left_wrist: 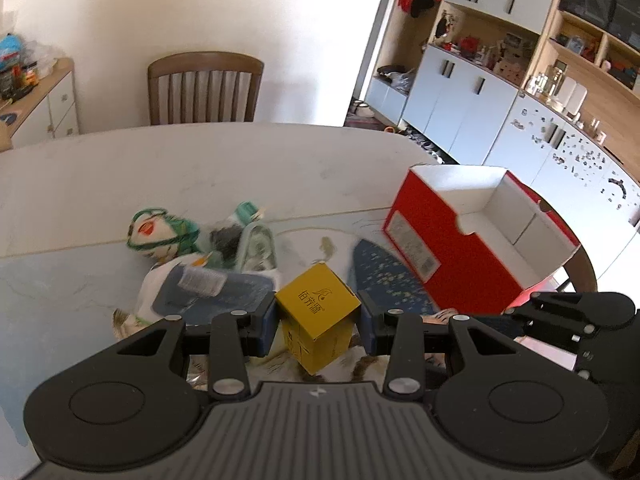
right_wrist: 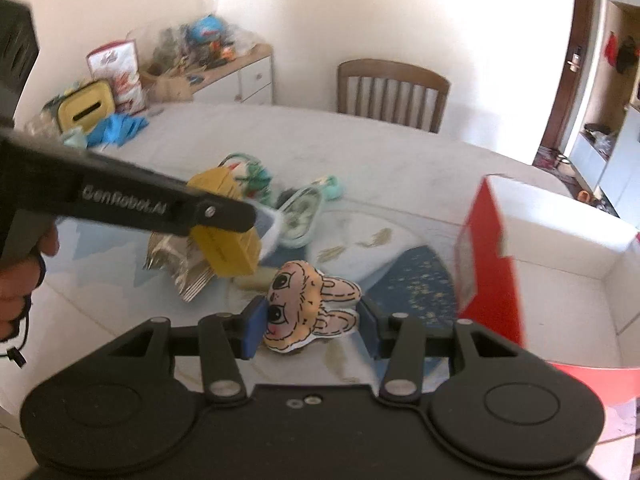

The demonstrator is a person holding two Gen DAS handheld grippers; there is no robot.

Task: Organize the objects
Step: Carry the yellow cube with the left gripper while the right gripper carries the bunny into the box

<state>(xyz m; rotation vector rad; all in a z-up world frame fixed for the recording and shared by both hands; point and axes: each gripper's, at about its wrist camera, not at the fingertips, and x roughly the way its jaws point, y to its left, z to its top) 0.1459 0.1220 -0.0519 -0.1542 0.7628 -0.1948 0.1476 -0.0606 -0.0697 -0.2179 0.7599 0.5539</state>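
A small yellow carton with printed characters hangs above the table, and my left gripper is shut on it, a blue pad against each side. From the right wrist view the same carton shows under the left gripper's black finger. My right gripper is shut on a flat, peach-coloured cartoon rabbit cushion, lifted off the table. A red shoebox with a white inside stands open at the right, also in the right wrist view.
On the pale table lie a green-and-white pouch, a blue packet, an oval green-rimmed case, a silver foil bag and a dark blue patterned cloth. A wooden chair stands behind. Cluttered sideboard at the back left.
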